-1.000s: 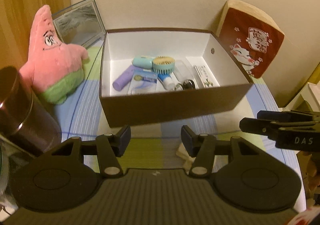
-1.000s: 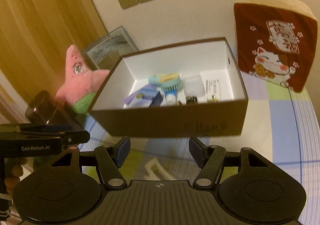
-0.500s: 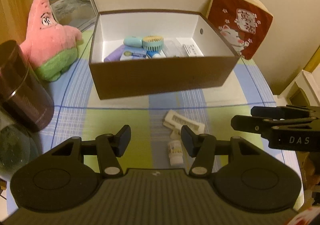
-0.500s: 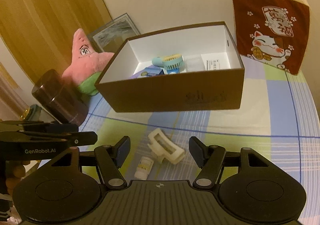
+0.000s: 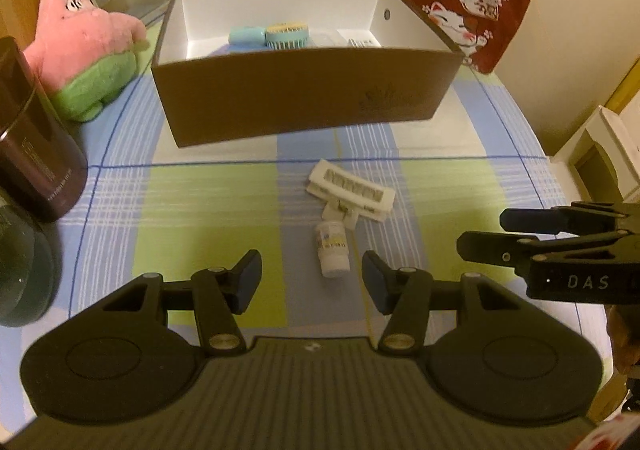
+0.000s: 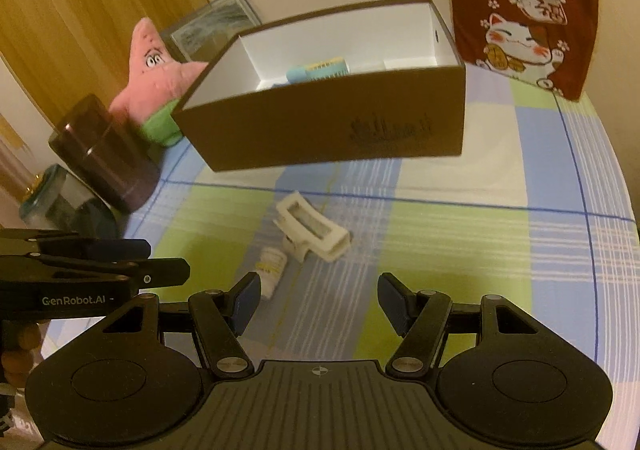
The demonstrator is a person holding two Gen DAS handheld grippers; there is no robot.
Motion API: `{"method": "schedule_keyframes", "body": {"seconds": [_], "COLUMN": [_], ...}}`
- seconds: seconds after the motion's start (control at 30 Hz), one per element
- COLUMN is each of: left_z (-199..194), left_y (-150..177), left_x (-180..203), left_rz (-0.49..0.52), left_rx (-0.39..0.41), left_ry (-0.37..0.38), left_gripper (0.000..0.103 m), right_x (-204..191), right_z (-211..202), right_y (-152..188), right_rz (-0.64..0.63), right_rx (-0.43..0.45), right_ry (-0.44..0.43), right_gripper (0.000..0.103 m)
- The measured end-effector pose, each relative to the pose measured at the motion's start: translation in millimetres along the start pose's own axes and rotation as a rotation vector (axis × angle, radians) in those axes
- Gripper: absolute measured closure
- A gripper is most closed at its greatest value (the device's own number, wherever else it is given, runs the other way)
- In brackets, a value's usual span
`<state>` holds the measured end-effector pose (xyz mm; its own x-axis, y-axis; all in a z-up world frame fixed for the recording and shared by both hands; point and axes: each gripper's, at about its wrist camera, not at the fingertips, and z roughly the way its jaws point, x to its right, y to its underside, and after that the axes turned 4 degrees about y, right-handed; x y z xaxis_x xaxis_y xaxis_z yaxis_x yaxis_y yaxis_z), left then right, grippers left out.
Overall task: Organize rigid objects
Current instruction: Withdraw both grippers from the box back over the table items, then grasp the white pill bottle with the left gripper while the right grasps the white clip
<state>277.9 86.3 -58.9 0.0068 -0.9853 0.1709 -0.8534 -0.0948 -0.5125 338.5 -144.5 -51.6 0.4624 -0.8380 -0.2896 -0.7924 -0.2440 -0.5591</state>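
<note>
**Two items left on the checked cloth in front of the box**

At nine o'clock in the left wrist view, a dark cylindrical canister (image 5: 30, 138) is seen at the edge of the surface (image 5: 208, 202), which is covered by a blue, green and white checked cloth. Towards ten o'clock a pink star-shaped plush toy with green shorts (image 5: 86, 38) is propped beside a brown open-topped cardboard box with a white interior (image 5: 304, 102). Inside the box a teal handheld fan (image 5: 280, 35) is partly visible above the near wall; the other contents are hidden or blurred.

Near the middle of the cloth, just in front of the box, a cream plastic claw hair clip (image 5: 350, 192) is laid flat, and a small white bottle with a printed label (image 5: 332, 246) is lying on its side, just beside the clip at its six o'clock.

The left hand-held gripper (image 5: 311, 282) is held above the cloth with its jaws apart and nothing between the pads; the bottle lies beyond the tips. At three o'clock the right hand-held gripper (image 6: 318, 298) is likewise held apart and empty. At one o'clock a dark red cushion printed with a beckoning cat (image 5: 466, 0) is leaned against the wall.
</note>
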Motion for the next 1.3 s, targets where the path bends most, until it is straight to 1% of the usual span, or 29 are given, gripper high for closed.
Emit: {"method": "schedule_keyframes", "body": {"seconds": [0.47, 0.77, 1.3], "left_z": [22, 44, 93], "left_y": [8, 6, -7], "left_x": [3, 3, 9], "left_rz": [0.0, 0.021, 0.089], "left_rx": [-0.041, -0.059, -0.109], "left_ry": [-0.003, 0.0, 0.009], "left_gripper": [0.05, 0.05, 0.051], "right_x": [2, 10, 30], "right_z": [21, 37, 59], "right_y": [14, 8, 2], "right_rz": [-0.034, -0.034, 0.016], "right_rx": [-0.044, -0.056, -0.093], "right_ry": [0.03, 0.045, 0.064], "right_gripper": [0.038, 0.038, 0.038]}}
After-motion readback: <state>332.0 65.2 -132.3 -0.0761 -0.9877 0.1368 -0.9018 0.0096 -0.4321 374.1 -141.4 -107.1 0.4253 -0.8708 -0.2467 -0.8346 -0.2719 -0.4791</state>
